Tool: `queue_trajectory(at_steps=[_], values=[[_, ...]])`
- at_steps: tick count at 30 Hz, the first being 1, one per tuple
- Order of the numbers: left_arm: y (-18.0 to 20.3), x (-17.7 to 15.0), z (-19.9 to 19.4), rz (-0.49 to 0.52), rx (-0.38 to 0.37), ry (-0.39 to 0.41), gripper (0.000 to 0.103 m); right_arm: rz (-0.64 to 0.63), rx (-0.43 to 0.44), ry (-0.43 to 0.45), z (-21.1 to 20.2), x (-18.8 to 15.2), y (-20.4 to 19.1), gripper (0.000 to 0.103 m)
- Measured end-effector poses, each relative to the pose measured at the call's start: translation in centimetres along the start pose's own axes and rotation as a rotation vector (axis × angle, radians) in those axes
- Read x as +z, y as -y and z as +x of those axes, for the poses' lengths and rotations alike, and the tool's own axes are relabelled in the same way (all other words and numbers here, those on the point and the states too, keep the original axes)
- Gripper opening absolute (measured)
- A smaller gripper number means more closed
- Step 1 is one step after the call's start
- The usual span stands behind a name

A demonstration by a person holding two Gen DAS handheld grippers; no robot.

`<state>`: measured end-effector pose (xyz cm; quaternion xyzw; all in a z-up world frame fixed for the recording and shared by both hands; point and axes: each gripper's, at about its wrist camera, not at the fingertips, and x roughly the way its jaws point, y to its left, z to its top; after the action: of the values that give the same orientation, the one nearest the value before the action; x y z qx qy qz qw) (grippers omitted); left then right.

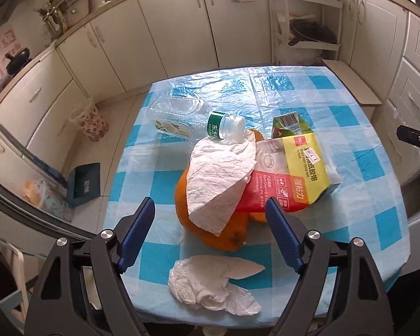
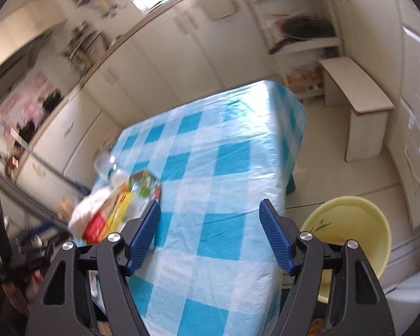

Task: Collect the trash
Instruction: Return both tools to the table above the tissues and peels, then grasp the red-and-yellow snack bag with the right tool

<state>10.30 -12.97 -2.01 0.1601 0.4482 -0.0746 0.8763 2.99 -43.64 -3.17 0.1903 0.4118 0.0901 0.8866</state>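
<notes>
A pile of trash lies on the blue-and-white checked table (image 1: 364,224). It holds an orange peel (image 1: 210,224), a white tissue (image 1: 218,179) draped over it, a red-and-yellow tape package (image 1: 294,179), a green carton (image 1: 288,124) and a clear plastic bottle (image 1: 187,117) on its side. A crumpled tissue (image 1: 212,282) lies nearer the front edge. My left gripper (image 1: 210,210) is open, empty, just above the peel. My right gripper (image 2: 210,212) is open and empty over bare tablecloth (image 2: 224,168), with the blurred pile (image 2: 112,204) to its left.
A yellow basin (image 2: 350,229) stands on the floor right of the table. A cardboard box (image 2: 355,92) stands beyond it. A floral bin (image 1: 92,123) and a dustpan (image 1: 84,184) stand on the floor to the left. Cabinets (image 1: 168,28) line the walls.
</notes>
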Motion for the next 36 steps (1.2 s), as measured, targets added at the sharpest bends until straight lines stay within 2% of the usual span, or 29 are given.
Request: queue_trajectory(at_steps=[3,6,8,12,13,14,16,22,30,32,33,36], values=[[0.3,0.8,1.6,0.032,0.037,-0.009,0.079,-0.166,-0.024,-0.025,0.6,-1.1,-3.1,0.074],[0.2,1.3,3.5,0.039,0.046,-0.038,0.079,-0.354,-0.095,-0.015,1.1,-2.9,-6.6,0.077],[0.1,1.3,4.4,0.040,0.038,-0.048,0.079,-0.482,-0.139,-0.006,1.6,-4.4,-9.1,0.077],[-0.3,1.4,5.1,0.033,0.015,-0.052,0.079,-0.680,-0.159,0.004,2.9,-7.2,-13.0,0.077],[-0.5,1.5,5.3,0.024,0.003,-0.055,0.073,-0.706,-0.148,0.001,3.1,-7.6,-13.7,0.077],[-0.7,1.6,5.6,0.010,-0.013,-0.063,0.067,-0.726,-0.139,-0.004,3.4,-7.9,-14.1,0.077],[-1.1,1.8,5.9,-0.026,-0.041,-0.075,0.048,-0.757,-0.132,-0.012,3.8,-8.4,-14.7,0.077],[-3.3,1.9,5.4,-0.122,-0.101,-0.051,0.039,-0.783,-0.157,-0.001,5.1,-8.2,-15.1,0.077],[-6.5,1.6,4.6,-0.239,-0.215,-0.037,0.034,-0.896,-0.183,0.025,6.7,-9.1,-17.8,0.077],[-7.0,1.6,3.9,-0.253,-0.236,-0.013,0.028,-0.874,-0.167,0.036,6.8,-8.6,-17.9,0.077],[-7.2,1.7,3.7,-0.252,-0.244,-0.004,0.019,-0.861,-0.163,0.042,6.8,-8.4,-17.9,0.077],[-7.6,1.6,3.1,-0.246,-0.238,0.015,0.018,-0.836,-0.177,0.069,7.0,-7.7,-18.0,0.077]])
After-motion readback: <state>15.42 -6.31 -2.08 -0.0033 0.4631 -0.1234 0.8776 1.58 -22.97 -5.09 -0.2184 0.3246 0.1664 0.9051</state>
